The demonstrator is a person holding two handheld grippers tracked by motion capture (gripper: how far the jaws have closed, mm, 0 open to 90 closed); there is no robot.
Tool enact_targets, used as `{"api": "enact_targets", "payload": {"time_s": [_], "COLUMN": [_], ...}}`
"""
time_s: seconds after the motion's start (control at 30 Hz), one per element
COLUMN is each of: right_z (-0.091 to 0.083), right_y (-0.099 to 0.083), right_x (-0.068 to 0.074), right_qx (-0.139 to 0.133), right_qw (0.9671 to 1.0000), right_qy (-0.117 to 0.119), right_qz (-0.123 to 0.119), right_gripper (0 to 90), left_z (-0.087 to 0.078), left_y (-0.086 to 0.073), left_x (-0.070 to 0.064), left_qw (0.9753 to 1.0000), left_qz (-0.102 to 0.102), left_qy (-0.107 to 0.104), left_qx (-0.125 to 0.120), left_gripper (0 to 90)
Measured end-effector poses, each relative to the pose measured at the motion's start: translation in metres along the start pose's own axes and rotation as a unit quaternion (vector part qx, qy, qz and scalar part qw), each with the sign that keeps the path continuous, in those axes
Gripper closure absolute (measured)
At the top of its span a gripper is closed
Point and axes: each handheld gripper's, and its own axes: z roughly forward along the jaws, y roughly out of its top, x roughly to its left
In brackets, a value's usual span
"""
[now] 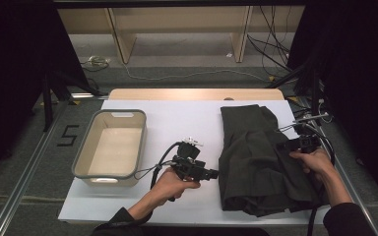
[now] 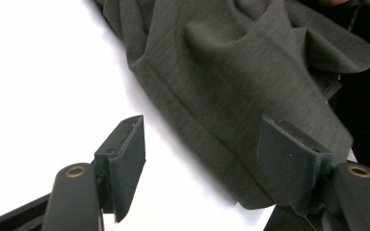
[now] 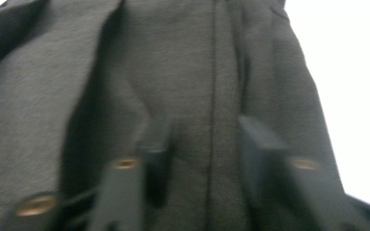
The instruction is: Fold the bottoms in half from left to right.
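In the high view, a dark grey garment (image 1: pixel 258 157) is seen lying crumpled on the right half of the white table sheet (image 1: pixel 177 123), reaching from mid-frame down toward the lower right. The left gripper (image 1: pixel 215 173) is held at centre frame, just beside the garment's left edge, its tips pointed toward the cloth. The right gripper (image 1: pixel 281 146) is held over the garment's right side, at the right of the frame. A beige plastic basket (image 1: pixel 81 162) is placed at the left of the sheet, well apart from the garment.

In the left gripper view, the two black jaws are seen spread wide at the bottom of the frame. The garment's hemmed edge (image 2: pixel 207 144) runs between them, and nothing is clasped; the cloth fills the upper right, white sheet the left.

In the right gripper view, blurred by motion, the jaws appear parted above the garment's folds (image 3: pixel 125 72), with a seam running down between them; contact with the cloth cannot be judged.
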Motion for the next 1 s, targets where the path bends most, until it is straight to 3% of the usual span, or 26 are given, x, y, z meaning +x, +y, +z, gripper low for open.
{"api": "enact_targets", "payload": {"time_s": [0.1,0.43,0.53,0.67,0.73,0.87,1.0], "right_z": [-0.007,-0.048,-0.051,-0.044,-0.036,-0.026,-0.034], "right_y": [0.000,0.010,0.011,0.006,0.002,-0.004,-0.011], "right_x": [0.003,-0.019,-0.029,-0.036,-0.035,-0.035,-0.033], "right_qx": [-0.007,-0.037,-0.036,-0.028,-0.022,-0.016,-0.033], "right_qw": [0.9999,0.9982,0.9976,0.9975,0.9976,0.9978,0.9972], "right_qy": [-0.010,-0.047,-0.059,-0.064,-0.064,-0.059,-0.055], "right_qz": [-0.010,-0.003,0.009,0.015,0.014,0.026,0.038], "right_gripper": [86.8,88.2,88.1,87.1,84.0,61.5,51.9], "left_z": [0.001,0.005,0.009,0.014,0.017,0.023,0.031], "left_y": [-0.001,-0.001,0.000,0.004,0.006,0.010,0.012], "left_x": [0.001,-0.005,-0.011,-0.020,-0.025,-0.039,-0.051], "left_qw": [1.0000,1.0000,0.9999,0.9996,0.9994,0.9985,0.9975], "left_qz": [-0.002,-0.001,0.003,0.008,0.008,0.015,0.022], "left_qy": [0.001,-0.006,-0.013,-0.022,-0.032,-0.051,-0.064], "left_qx": [0.002,0.007,0.010,0.013,0.013,0.013,0.019], "left_gripper": [32.5,30.8,30.7,30.6,30.7,32.1,33.6]}}
